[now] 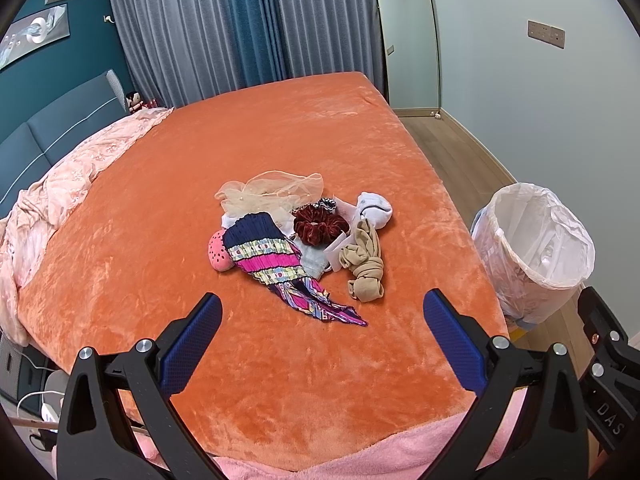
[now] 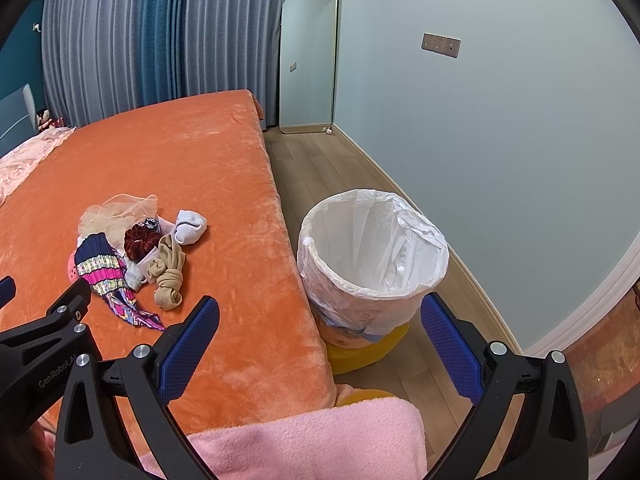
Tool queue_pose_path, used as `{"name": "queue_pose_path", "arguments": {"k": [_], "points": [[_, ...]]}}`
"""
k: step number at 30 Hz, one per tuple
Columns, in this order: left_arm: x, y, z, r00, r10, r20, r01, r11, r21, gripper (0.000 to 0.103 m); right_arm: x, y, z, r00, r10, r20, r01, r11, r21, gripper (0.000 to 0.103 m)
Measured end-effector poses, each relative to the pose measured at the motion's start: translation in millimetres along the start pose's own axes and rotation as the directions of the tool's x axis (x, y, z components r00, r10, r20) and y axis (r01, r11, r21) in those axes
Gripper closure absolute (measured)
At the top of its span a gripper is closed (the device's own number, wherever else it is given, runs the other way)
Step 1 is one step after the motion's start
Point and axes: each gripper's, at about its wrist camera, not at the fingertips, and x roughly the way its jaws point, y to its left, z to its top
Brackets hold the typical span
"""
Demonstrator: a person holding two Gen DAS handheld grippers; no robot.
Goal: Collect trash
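Orange plush covers the bed (image 1: 280, 140); the pile (image 1: 304, 240) sits mid-bed, well clear of every edge, beyond the left hand-held gripper (image 1: 322, 320), wide open and empty. From the right wrist, the right hand-held gripper (image 2: 320, 322), equally spread and empty, frames the lined bin (image 2: 372, 256) on open floor (image 2: 320, 168) beside the bed edge.

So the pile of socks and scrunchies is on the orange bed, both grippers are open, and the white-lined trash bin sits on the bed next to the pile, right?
Not quite. The white-lined trash bin stands on the wooden floor beside the orange plush-covered bed, not on it; the right wrist view shows this plainly. The rest holds: the pile of socks and scrunchies lies on the bed, and the left gripper and right gripper are both open.
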Motion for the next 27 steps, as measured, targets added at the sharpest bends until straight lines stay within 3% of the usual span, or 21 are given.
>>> {"name": "queue_pose_path", "arguments": {"k": [27], "points": [[1.5, 2.8, 0.0, 1.0, 0.01, -0.004, -0.01, 1.0, -0.006, 0.007, 0.6, 0.2, 1.3, 1.0, -0.004, 0.005, 0.004, 1.0, 0.0, 0.007]]}}
